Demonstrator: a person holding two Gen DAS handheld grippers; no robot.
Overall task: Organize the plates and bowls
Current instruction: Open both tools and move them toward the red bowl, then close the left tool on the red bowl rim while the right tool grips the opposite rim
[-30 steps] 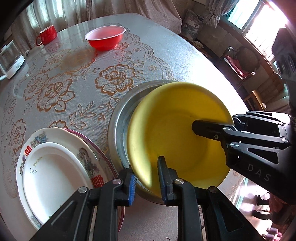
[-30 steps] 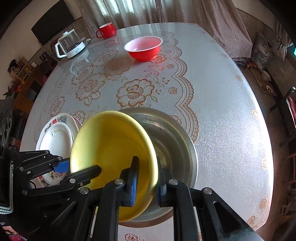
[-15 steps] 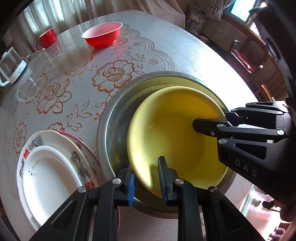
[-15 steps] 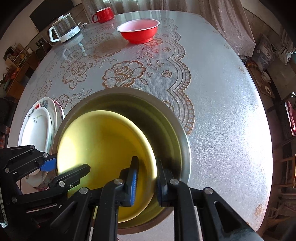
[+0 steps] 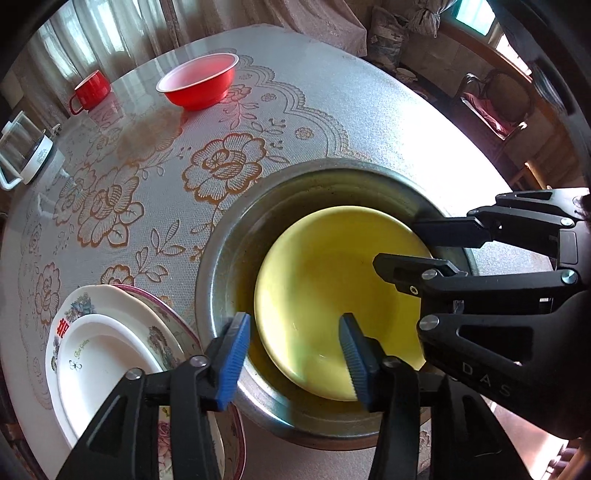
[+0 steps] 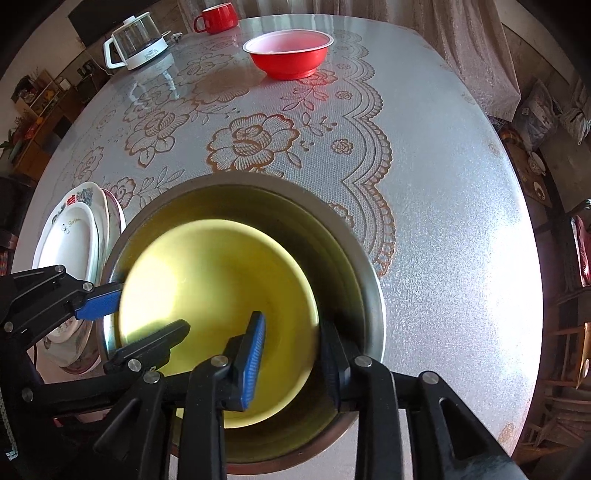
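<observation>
Nearest: left gripper (image 5: 295, 347), black frame with blue ribbed pads, jaws opening and now about half spread. They straddle the near-left rim of the shallow round yellow plastic bowl (image 5: 332, 280), pads apart from it; nothing held.

Beside it: right gripper (image 6: 291, 354), same make, jaws opening, narrower gap. The yellow bowl's right rim stands between the pads, not pressed.

Yellow bowl: seated inside the large round steel basin (image 6: 369, 291), resting level on its floor, released by both grippers.

Left of the basin: stack of white patterned ceramic plates (image 5: 99, 354), just beside the basin wall.

Far: round red plastic bowl with pale interior (image 6: 291, 53), well apart, not yet stacked. Beyond it, red ceramic mug (image 6: 218, 16) and clear glass kettle with white base (image 6: 138, 40).

Risk, judged: pads lifting out could catch the yellow rim and tip or drag the bowl; the left pad sits near the plate stack and may nudge it.
</observation>
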